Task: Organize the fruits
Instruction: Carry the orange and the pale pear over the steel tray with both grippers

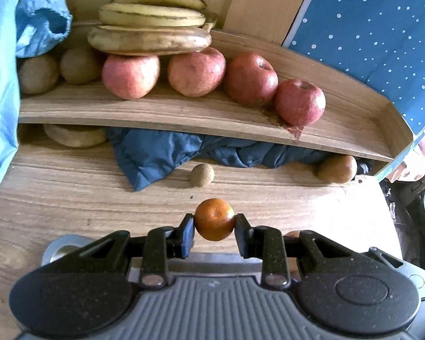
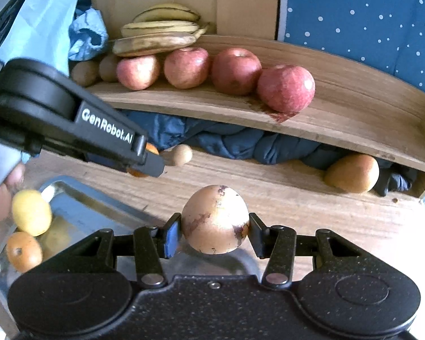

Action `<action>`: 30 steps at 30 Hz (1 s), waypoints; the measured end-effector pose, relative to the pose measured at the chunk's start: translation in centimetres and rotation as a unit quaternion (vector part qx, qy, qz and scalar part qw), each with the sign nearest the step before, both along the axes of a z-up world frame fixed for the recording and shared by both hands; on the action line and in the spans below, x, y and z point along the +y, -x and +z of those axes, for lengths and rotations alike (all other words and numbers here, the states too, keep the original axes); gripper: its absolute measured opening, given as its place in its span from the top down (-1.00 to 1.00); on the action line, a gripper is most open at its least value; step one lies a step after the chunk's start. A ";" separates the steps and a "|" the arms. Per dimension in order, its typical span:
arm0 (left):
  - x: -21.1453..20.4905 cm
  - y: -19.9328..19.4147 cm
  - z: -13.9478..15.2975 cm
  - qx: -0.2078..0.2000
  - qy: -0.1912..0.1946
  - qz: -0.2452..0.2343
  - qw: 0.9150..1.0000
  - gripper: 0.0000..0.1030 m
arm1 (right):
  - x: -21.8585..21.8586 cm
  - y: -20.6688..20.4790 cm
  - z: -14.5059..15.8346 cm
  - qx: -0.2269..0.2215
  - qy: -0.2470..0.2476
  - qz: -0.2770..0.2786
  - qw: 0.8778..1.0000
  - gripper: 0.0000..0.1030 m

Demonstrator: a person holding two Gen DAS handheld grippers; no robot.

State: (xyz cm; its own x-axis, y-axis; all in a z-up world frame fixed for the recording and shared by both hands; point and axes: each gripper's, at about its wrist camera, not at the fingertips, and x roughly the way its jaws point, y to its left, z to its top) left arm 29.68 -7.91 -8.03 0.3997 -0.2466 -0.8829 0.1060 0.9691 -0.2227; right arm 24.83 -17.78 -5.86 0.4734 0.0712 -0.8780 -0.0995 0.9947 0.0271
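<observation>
Now, left gripper (image 1: pixel 214 223): jaws closed on a small orange (image 1: pixel 214 219), one pad on each side of it; the fruit is lifted clear of the table (image 1: pixel 70 198).
Right gripper (image 2: pixel 214 231): jaws clamped on a tan, brown-blotched pear (image 2: pixel 214 219), held above the table's edge and a metal tray (image 2: pixel 79 206).
Left gripper seen from the right wrist: it reaches in from the left side, black, with white lettering on its side; a sliver of the orange shows at its tip.
Hand (image 2: pixel 0 195): blurred, at the left border, just beside the tray.
Tray contents: a yellow fruit (image 2: pixel 31 212) and an orange-coloured fruit (image 2: pixel 24 252), near each other at the tray's left end.
Wooden shelf (image 1: pixel 184 116): raised above the back of the table, curved front lip.
Apples (image 1: pixel 212 76): four red ones in a row on the shelf, running left to right.
Bananas (image 1: pixel 153 28): a browned bunch lying behind and partly on top of the two left apples.
Kiwis (image 1: pixel 59 69): two brown ones at the shelf's left end, beside the apples.
Under the shelf: a crumpled dark blue cloth (image 1: pixel 184 153), a small round brown fruit (image 1: pixel 202 175) just in front of it, and a yellow-brown pear-like fruit (image 1: pixel 337 169) to the right.
Light blue bag (image 1: pixel 39 17): crumpled, at the shelf's far left.
Backdrop: blue fabric with white dots (image 1: pixel 368 28) on the right.
</observation>
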 end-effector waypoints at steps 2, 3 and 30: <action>0.4 0.4 0.1 0.000 0.000 -0.002 1.000 0.35 | 0.6 0.7 0.2 0.001 0.000 -0.001 1.000 0.01; 0.7 0.7 0.2 0.000 -0.001 -0.003 1.000 0.35 | 0.9 1.0 0.3 0.000 -0.001 -0.001 1.000 0.01; 3.3 5.9 0.2 0.028 0.001 -0.098 0.995 0.35 | 5.9 8.5 1.9 0.012 0.009 -0.049 0.999 0.01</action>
